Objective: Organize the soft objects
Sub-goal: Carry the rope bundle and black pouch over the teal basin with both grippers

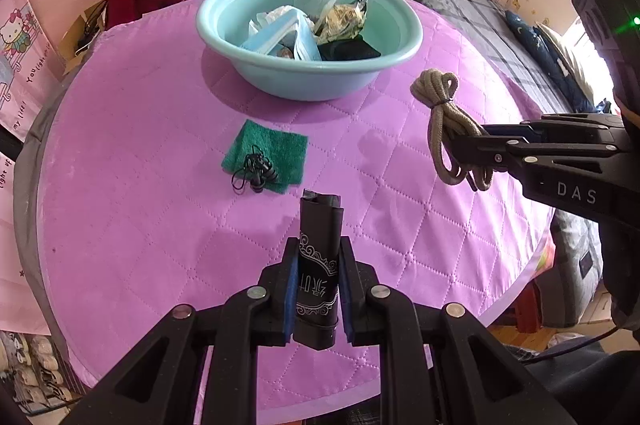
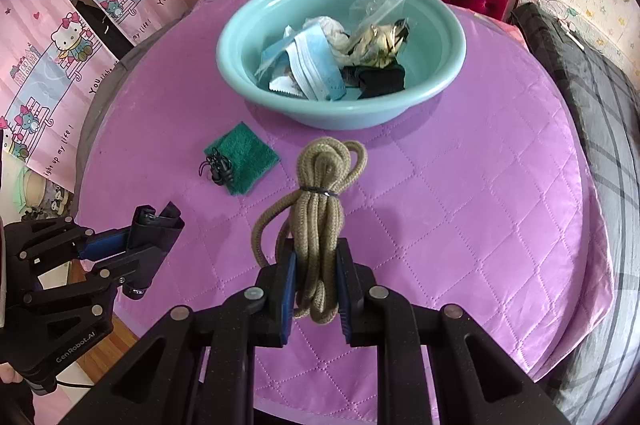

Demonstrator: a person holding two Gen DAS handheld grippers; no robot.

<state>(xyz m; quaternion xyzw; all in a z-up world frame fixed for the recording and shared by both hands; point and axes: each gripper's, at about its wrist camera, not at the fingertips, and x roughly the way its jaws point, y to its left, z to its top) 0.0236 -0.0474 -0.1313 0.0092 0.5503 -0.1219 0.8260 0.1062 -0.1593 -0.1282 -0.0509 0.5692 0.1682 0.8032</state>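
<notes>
— Khaki rope bundle (image 2: 320,209) dangles loose loops from our right gripper (image 2: 316,289); carried to the basin (image 2: 440,81) at the table's far edge, we judge one could snag its rim.

— And the slick black folded pouch (image 1: 320,261) could slip from our left gripper (image 1: 318,289).

— Both pairs of jaws are nearly closed, pads clamping their loads above the near edge.

— The green cloth (image 1: 268,153) and black earphones (image 1: 256,173) wait mid-table.

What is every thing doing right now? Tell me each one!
Left gripper: shut on the black folded pouch.
Black folded pouch with white pattern: held up off the table.
Right gripper: shut on the rope.
Tan coiled rope bundle: tied with a band, held up.
Light blue plastic basin: upright, holding masks and wrappers.
Green scrubbing pad: flat on the purple quilted cover.
Black tangled earphones: lying on the pad's edge.
</notes>
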